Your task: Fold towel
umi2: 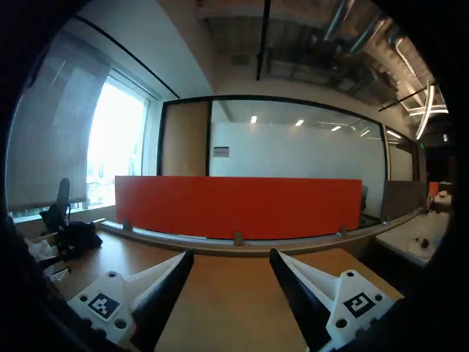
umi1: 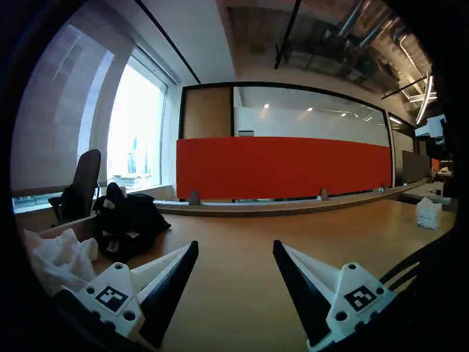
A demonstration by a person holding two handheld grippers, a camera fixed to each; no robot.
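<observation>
Left gripper (umi1: 234, 243) hovers over the wooden desk (umi1: 246, 234), fingers spread wide, gripping nothing. Right gripper (umi2: 231, 251) likewise gapes empty, facing the orange divider (umi2: 237, 205). The crumpled white towel (umi1: 53, 258) lies near left, just beside a black bundle (umi1: 129, 223). A folded white stack (umi1: 429, 212) sits far right.

Main light: far-left window (umi1: 138, 132), blown to white in both my views. Secondary: ceiling strips (umi1: 424, 97), far right, glaring. Desk (umi1: 234, 276): evenly lit, soft shadows. Right edge dim. Focus: my left gripper (umi1: 234, 243) crisp, near. Straight lines bow toward the rims.
</observation>
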